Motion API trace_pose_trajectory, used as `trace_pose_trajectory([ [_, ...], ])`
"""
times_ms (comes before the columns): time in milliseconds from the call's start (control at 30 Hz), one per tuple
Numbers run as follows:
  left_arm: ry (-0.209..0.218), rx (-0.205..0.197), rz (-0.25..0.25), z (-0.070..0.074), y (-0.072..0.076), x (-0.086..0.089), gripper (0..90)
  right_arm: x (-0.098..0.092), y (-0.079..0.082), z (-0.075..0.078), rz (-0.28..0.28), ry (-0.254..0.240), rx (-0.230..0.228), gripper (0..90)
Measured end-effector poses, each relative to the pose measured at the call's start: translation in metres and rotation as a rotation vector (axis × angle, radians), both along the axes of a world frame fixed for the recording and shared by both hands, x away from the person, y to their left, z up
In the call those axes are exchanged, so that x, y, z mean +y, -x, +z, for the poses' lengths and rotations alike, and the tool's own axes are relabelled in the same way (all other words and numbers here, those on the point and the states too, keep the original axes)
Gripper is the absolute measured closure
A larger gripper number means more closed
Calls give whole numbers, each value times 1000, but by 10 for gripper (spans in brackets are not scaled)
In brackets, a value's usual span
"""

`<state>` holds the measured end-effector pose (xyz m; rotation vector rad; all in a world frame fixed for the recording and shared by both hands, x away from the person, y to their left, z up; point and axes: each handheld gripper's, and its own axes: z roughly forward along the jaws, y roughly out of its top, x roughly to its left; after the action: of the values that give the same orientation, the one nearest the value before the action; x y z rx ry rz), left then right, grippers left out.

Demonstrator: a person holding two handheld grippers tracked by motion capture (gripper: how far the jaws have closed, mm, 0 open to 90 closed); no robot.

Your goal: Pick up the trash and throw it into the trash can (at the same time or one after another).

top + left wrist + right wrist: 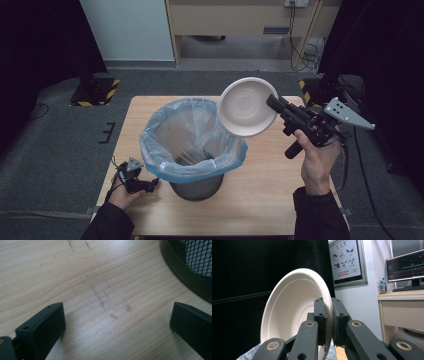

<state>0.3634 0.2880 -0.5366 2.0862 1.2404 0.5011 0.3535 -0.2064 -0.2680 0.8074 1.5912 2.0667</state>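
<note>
Right gripper view shows your right tongs (329,322) pinching the light, crushable paper bowl (292,315) by its rim above the bin (195,145) mid-worktop (270,200); left tongs (117,325) gape empty.

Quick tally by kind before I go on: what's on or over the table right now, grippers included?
Paper bowl: 1
Mesh waste bin: 1
Blue bin liner: 1
Grippers: 2, left gripper and right gripper
Total: 5

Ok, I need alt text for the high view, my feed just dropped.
The right gripper holds a pale bowl tilted over a mesh bin lined with a blue bag, on a wooden table. The left gripper rests open on the table beside the bin.
</note>
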Motion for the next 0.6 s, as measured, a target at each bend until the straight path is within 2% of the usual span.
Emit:
trace_pose_trajectory([
  [400, 0, 0, 0, 0, 0, 0, 0, 24, -7, 12, 24, -5, -8, 843],
  [567, 0, 0, 0, 0, 0, 0, 0, 36, -10, 11, 38, 6, -1, 843],
  [600, 0, 0, 0, 0, 0, 0, 0, 44, -12, 10, 47, 18, 3, 843],
])
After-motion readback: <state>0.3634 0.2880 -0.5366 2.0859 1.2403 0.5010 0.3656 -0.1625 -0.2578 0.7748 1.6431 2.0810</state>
